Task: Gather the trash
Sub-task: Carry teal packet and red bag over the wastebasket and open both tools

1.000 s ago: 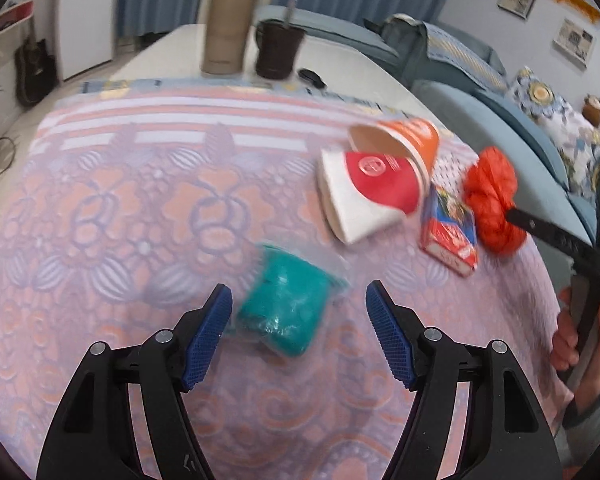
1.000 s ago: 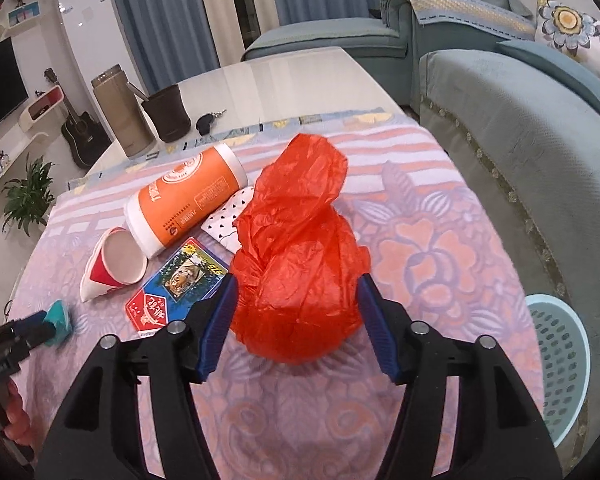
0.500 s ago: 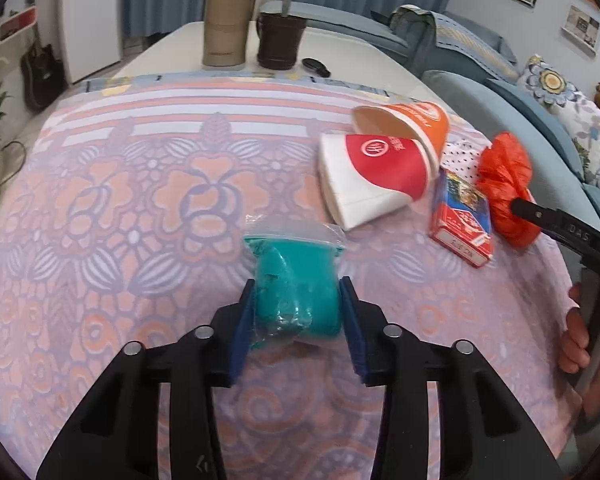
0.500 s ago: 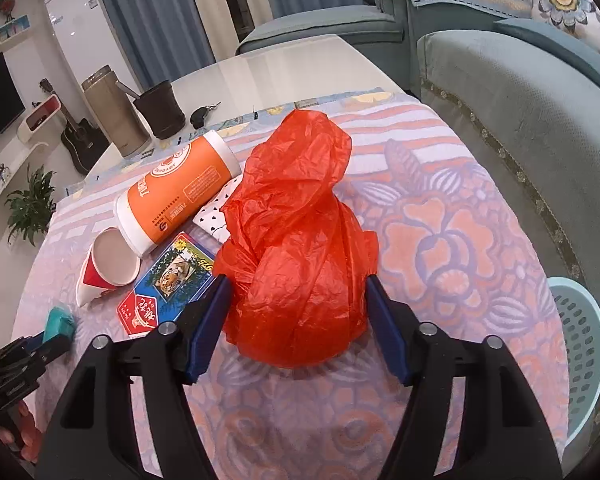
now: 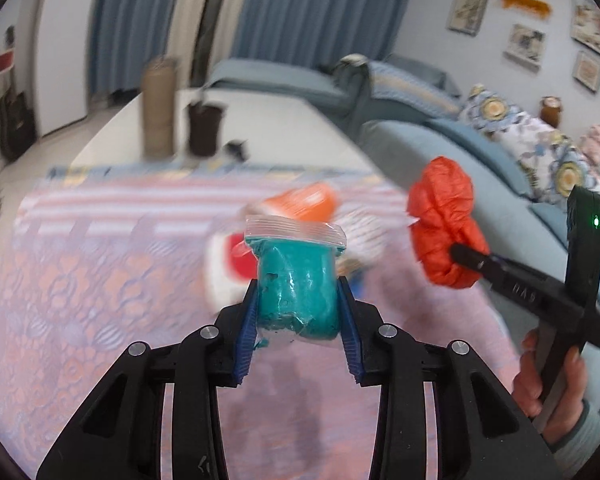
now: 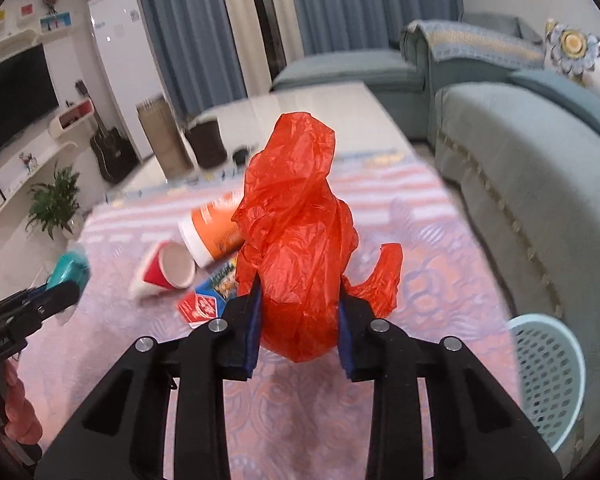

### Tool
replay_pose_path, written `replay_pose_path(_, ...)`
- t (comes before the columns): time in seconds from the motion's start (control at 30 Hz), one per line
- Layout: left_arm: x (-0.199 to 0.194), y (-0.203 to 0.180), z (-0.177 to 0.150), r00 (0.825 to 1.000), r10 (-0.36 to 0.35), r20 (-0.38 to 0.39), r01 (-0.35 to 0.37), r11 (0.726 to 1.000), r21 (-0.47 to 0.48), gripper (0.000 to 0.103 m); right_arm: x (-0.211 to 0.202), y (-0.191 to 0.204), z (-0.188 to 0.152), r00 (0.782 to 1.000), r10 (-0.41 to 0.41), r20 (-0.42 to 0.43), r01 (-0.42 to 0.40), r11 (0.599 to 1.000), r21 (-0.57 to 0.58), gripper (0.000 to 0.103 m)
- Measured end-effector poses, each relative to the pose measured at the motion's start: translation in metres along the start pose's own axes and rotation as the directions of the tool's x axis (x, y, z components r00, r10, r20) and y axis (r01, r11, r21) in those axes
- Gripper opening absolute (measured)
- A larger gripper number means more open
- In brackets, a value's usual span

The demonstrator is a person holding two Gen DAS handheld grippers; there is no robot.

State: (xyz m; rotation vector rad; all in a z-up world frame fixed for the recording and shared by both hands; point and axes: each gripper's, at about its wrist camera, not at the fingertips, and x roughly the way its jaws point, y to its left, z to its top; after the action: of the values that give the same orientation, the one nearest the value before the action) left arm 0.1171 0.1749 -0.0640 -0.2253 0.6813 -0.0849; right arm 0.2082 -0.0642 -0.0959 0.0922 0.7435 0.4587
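Left wrist view: your left gripper [image 5: 298,312] has its jaws squeezed on a clear zip bag with teal stuff [image 5: 297,280] inside. The blue pads press both sides of the bag, and the jaws have just been closing on it. The bag is up off the tabletop [image 5: 80,280], which wears a pink flower cloth. Behind the bag you can see an orange cup [image 5: 304,204] lying on its side and a red and white paper cup [image 5: 228,264] — both are blurry. To the right, your right gripper [image 5: 460,254] holds a red plastic bag [image 5: 444,216] in the air. Your right hand [image 5: 548,380] is wrapped around its handle.

In the right wrist view, the jaws are tight on the red plastic bag, low on its sides, and they too have just been closing. The bag bulges up above the pads, and one loose flap sticks out on the right. On the tabletop behind it lie the orange cup, the red and white paper cup with its mouth facing you, and a small red and blue box [image 6: 208,300] — the box is partly hidden by the bag. A pale blue basket [image 6: 548,376] with holes sits down low on the right, beside the blue sofa [image 6: 520,152]. Far back on the tabletop stand a tall tan bottle [image 6: 162,136] and a dark cup [image 6: 208,142].
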Motion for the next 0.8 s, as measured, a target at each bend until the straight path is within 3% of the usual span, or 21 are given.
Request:
replay_pose_path(0.17, -0.002, -0.062, 0.022, 0.992, -0.121, 0.045, 0.119, 0.992, 0.048, 0.035, -0.056, -0.035, 0.008, 0.997, -0.043, 0.063, 0.041, 0.999, 0.028, 0.028)
replay_pose_path(0.4, 0.019, -0.169, 0.037, 0.956, -0.293, 0.024, 0.288, 0.949, 0.128, 0.035, -0.113, -0.113, 0.003, 0.981, -0.175, 0.082, 0.164, 0.979, 0.124, 0.028)
replay_pose_path(0.63, 0.054, -0.248, 0.026, 0.916, -0.398, -0.037, 0.400, 0.909, 0.116, 0.035, -0.127, -0.196, -0.027, 0.959, -0.275, -0.064, 0.282, 0.922, 0.266, 0.028)
replay_pose_path(0.8, 0.091, -0.285, 0.004, 0.901, -0.419, -0.118, 0.430, 0.897, 0.098, 0.035, -0.118, -0.239, -0.061, 0.943, -0.294, -0.153, 0.330, 0.879, 0.343, 0.030)
